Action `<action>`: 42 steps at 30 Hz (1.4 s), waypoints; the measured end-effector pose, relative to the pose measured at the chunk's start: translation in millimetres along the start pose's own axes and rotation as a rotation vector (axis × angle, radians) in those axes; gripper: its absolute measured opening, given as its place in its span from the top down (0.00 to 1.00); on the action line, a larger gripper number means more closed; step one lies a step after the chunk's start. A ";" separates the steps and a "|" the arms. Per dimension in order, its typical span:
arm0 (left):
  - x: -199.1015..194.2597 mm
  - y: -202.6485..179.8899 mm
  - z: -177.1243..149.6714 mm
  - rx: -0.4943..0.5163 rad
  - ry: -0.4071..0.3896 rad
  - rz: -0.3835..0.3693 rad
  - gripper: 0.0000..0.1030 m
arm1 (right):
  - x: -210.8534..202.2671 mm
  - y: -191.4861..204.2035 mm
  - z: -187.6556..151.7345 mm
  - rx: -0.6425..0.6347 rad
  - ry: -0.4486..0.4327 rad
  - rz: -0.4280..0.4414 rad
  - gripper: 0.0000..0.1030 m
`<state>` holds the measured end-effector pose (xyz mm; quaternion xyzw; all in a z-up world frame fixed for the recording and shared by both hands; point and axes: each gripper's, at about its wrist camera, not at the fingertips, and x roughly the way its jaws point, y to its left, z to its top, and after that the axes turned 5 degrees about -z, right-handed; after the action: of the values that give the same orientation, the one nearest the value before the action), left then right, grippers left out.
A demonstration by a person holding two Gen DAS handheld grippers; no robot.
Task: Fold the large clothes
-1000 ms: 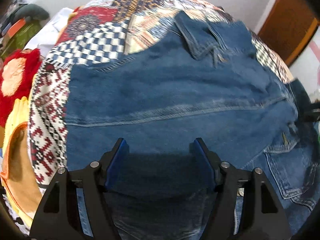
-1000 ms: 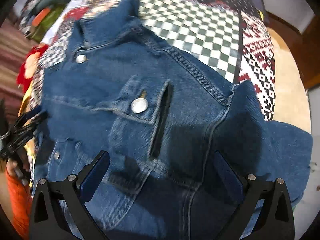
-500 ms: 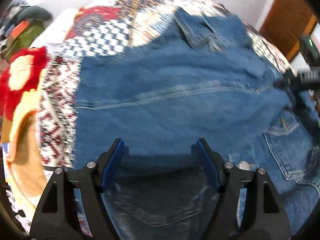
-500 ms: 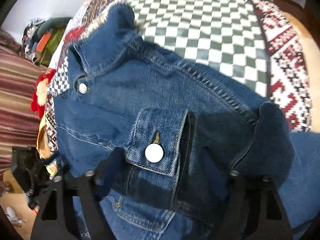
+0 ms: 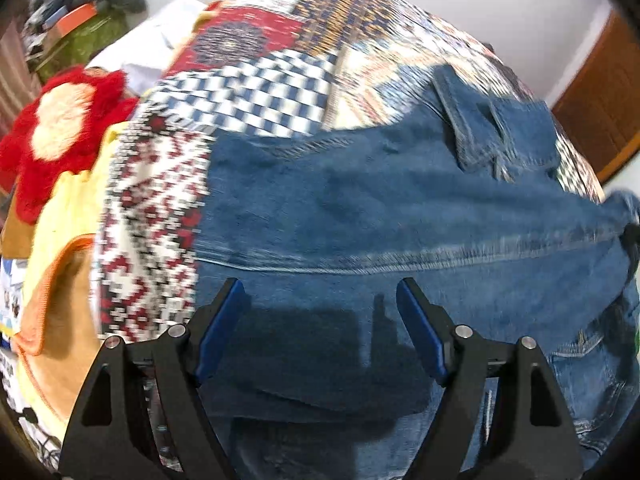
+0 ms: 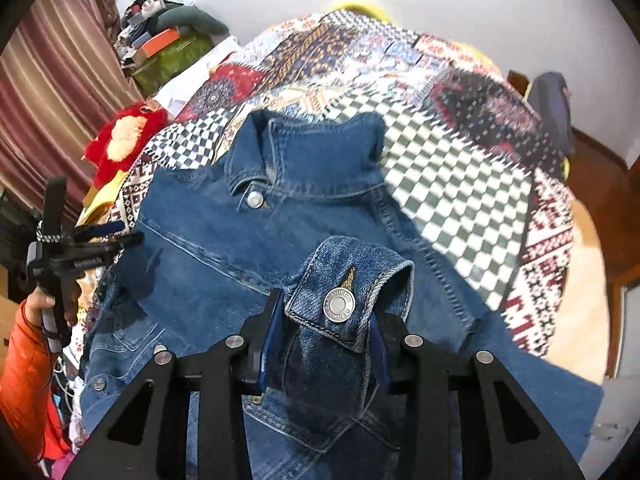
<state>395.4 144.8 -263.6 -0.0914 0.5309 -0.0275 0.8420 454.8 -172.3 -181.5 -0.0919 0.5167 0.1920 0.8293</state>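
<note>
Since a second ago your right claw [image 6: 320,344] has gone from spread and empty above the chest pocket to pinching the buttoned sleeve cuff [image 6: 344,304], which now stands lifted off the denim jacket [image 6: 224,248]; your left claw [image 5: 320,312] has kept its jaws spread and has shifted only slightly over the cloth.

The jacket lies front-up on the patchwork quilt [image 6: 460,184] of the bed, collar [image 6: 312,148] toward the far wall, collar button [image 6: 255,199] visible; the wrist view from your left shows the left claw over plain denim beside a long seam [image 5: 400,266], gripping nothing; whether its pads touch the cloth cannot be told, as that view is blurred.

The cuff is held by its edge, button [image 6: 339,305] facing the camera; my judgement is that this grip lets you carry the whole sleeve across the body in one sweep, the stiff cuff giving the firmest purchase on a heavy fabric. The left claw, seen at the jacket's far side [image 6: 100,236], appears placed to steady or take that edge.

Task progress: early, in my judgement; the body is still spread flat and no fold is set.

Risk: denim is thick and may slip from a narrow pinch; a red plush cushion [image 6: 124,140] and clutter sit near the bed edge; keep the sleeve clear of them.
</note>
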 end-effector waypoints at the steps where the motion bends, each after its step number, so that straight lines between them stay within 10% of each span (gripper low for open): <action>1: 5.4 -5.6 -1.3 0.015 0.012 -0.006 0.25 | 3.6 -4.2 -2.6 0.003 0.015 -0.009 0.65; 7: 29.6 -32.9 -16.3 0.117 0.056 0.046 0.23 | 50.7 -20.9 -29.0 0.025 0.151 -0.071 0.64; 12: 31.4 -30.7 -16.8 0.123 0.061 0.074 0.12 | 68.2 -21.2 -42.6 -0.006 0.198 -0.174 0.35; 16: 29.7 -27.5 -19.0 0.111 0.064 0.074 0.11 | 60.3 -25.3 -43.7 0.003 0.189 -0.167 0.32; 30: -50.8 -78.3 1.5 0.187 -0.104 0.045 0.11 | -74.1 -49.6 -51.1 0.077 -0.094 -0.198 0.32; 42: -75.9 -164.6 24.4 0.288 -0.179 -0.105 0.10 | -150.3 -152.0 -131.7 0.462 -0.194 -0.118 0.30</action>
<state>392.8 -2.8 -155.8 0.0006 0.4387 -0.1389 0.8878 350.4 -390.4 -113.5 0.0888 0.4586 0.0279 0.8838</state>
